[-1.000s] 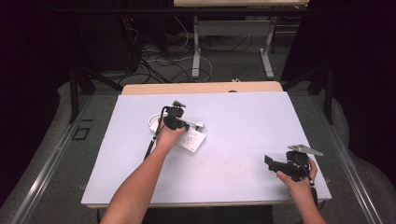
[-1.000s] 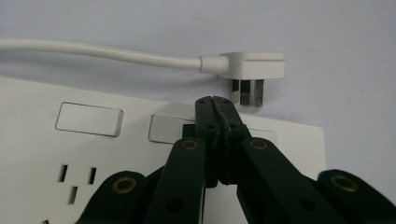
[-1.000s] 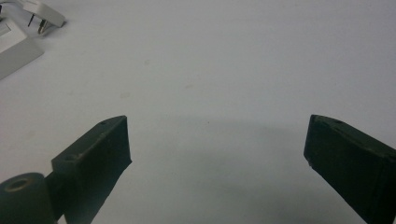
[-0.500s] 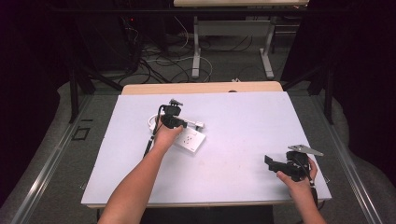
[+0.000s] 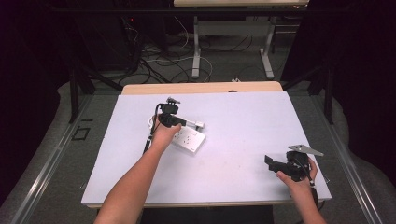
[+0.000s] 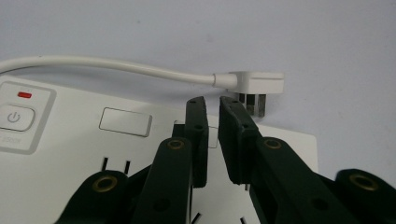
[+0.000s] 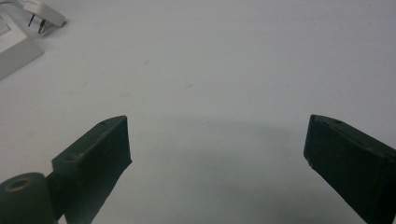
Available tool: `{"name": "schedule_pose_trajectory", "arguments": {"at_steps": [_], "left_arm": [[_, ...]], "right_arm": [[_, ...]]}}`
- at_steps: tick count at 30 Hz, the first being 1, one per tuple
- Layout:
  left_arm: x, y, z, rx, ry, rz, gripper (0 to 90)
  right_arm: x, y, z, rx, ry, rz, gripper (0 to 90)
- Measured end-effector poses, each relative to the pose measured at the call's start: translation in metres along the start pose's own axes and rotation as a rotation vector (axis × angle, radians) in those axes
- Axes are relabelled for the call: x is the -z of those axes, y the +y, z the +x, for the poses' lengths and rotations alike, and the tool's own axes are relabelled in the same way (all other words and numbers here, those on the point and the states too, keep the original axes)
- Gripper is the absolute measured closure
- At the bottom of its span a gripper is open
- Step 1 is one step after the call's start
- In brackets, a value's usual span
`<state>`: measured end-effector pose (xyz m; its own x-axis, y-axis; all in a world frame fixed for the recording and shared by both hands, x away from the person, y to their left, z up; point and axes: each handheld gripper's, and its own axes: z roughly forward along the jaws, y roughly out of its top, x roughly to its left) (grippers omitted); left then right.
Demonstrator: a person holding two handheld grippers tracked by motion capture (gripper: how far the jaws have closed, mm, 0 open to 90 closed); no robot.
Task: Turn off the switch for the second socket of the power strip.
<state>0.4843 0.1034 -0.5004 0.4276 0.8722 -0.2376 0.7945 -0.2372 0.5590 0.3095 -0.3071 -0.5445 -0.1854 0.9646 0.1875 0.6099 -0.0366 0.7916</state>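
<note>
Risk: left gripper (image 6: 212,105), jaws just parting with nothing between them above the flat white plastic power strip (image 6: 70,154), may snag its loose white angled plug (image 6: 254,84) lying beside; right gripper (image 7: 217,144) spread wide, idle.

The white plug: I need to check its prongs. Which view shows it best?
The left gripper view: the white plug lies close and sharp, prongs visible beneath. The right gripper view catches it small in the top corner; the high view shows a tiny shape.
</note>
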Motion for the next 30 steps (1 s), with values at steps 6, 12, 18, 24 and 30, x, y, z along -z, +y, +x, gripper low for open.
{"name": "schedule_pose_trajectory", "arguments": {"at_steps": [6, 12, 18, 24, 30], "left_arm": [[0.005, 0.0, 0.001, 0.002, -0.001, -0.013, 79.5], [0.009, 0.0, -0.001, 0.004, -0.007, -0.024, 76.7], [0.015, 0.001, -0.001, -0.004, -0.005, -0.039, 73.0], [0.021, 0.001, -0.003, -0.006, -0.014, -0.061, 68.4], [0.027, 0.001, -0.006, -0.019, -0.028, -0.066, 63.6]], "right_arm": [[0.0, 0.0, -0.001, 0.001, -0.005, -0.002, 6.6], [0.0, 0.0, 0.0, -0.004, -0.004, -0.001, 6.6], [0.0, 0.0, 0.0, -0.002, 0.0, 0.0, 6.6], [0.0, 0.0, -0.001, 0.004, 0.001, -0.002, 6.6], [0.002, 0.001, -0.001, 0.006, -0.006, 0.004, 6.6]]}}
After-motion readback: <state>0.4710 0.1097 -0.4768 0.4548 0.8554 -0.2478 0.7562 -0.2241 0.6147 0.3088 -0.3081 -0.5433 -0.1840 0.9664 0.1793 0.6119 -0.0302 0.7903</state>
